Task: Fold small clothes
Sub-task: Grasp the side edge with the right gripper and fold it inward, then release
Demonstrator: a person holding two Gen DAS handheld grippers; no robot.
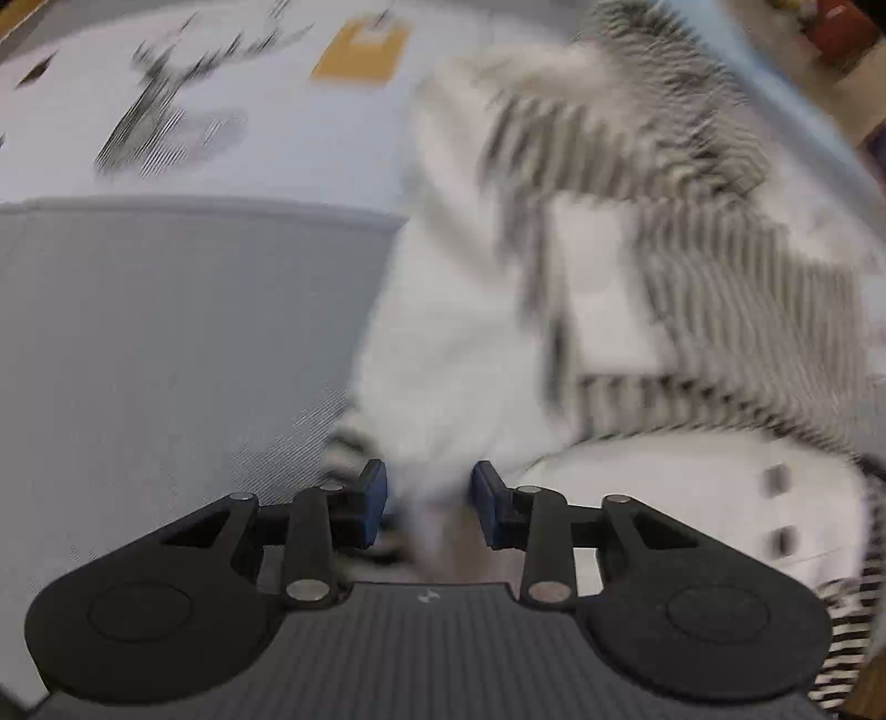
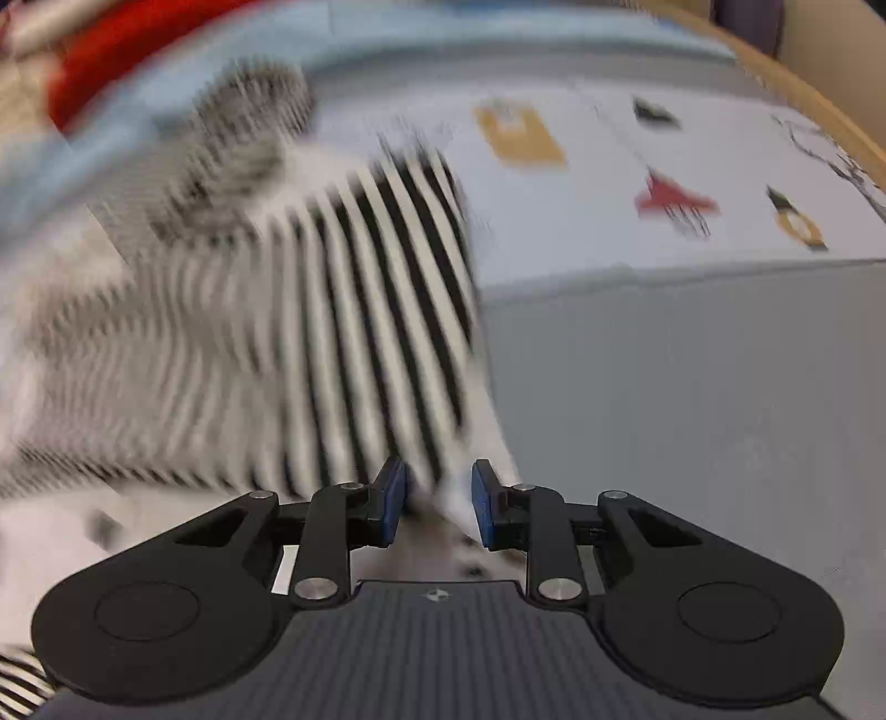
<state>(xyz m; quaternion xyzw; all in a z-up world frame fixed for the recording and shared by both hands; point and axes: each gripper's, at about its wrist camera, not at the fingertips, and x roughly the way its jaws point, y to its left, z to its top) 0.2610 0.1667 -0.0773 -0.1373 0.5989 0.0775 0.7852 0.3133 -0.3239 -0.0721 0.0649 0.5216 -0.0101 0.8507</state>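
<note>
A small white garment with black-and-white striped parts lies on a grey cloth surface, blurred by motion. My left gripper has its blue pads a little apart, with a white fold of the garment between them. In the right wrist view the striped part hangs up from my right gripper, whose blue pads also stand apart with a white edge of the garment between them. White fabric with dark buttons lies near the left gripper.
A pale printed cover with yellow, red and black motifs lies beyond the grey surface. A wooden rim curves at the far right. A red object sits at the far left.
</note>
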